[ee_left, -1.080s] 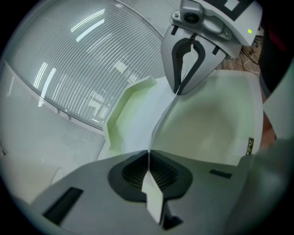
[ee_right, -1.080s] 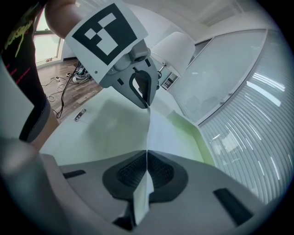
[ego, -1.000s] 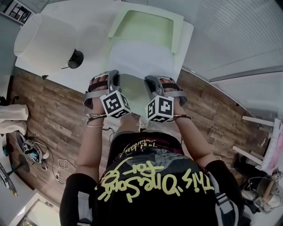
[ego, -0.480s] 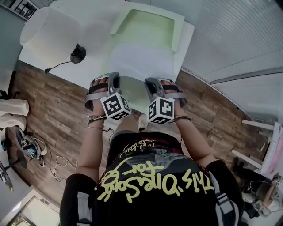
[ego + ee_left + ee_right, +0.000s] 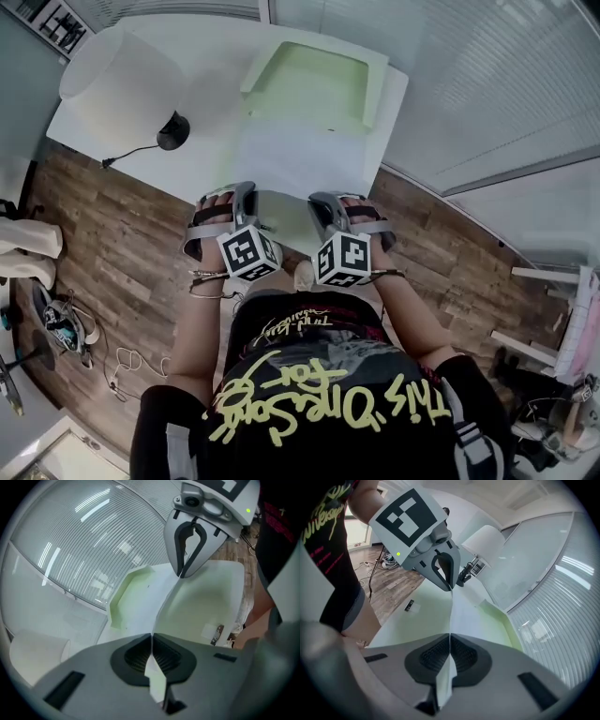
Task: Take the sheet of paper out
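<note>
1. Paper is what we hold in both grippers: the sheet of paper [image 5: 298,155] runs from the jaws forward into the pale green holder [image 5: 314,80] on the white table [image 5: 202,103].
2. Our left gripper [image 5: 246,190] is clamped on the sheet's near edge, with its pads pressed together on it.
3. Our right gripper [image 5: 321,199], just beside the left one, pinches the same edge.
4. Ahead of the left gripper and off to its left, we see a lamp [image 5: 122,80].
</note>
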Motion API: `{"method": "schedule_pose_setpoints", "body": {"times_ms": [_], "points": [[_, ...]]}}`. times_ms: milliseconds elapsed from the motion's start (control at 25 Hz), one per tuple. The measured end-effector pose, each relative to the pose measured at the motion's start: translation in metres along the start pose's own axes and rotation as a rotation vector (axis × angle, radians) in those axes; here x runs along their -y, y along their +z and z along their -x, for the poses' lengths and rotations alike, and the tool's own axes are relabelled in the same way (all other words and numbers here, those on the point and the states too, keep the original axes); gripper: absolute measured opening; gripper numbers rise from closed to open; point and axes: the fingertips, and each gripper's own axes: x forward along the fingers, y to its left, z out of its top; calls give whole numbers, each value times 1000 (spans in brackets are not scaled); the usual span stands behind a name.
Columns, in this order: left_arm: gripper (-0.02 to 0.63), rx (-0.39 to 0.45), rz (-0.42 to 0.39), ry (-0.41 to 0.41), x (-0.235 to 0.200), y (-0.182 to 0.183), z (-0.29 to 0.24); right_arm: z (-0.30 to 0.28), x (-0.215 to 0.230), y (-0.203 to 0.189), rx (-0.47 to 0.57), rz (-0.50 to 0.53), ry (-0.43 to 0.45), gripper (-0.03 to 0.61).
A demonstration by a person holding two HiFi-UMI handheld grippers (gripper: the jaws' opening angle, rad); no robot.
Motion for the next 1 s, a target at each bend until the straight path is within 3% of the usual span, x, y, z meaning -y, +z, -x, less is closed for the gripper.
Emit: {"method": "schedule_pose_setpoints", "body": {"times_ms": [560,1000], "points": [[9,22,49,-6,0,4,17,24,7,9,37,-12,-4,9],[9,47,70,60,-26,15,39,48,35,25,89,-4,-79,9]]}}
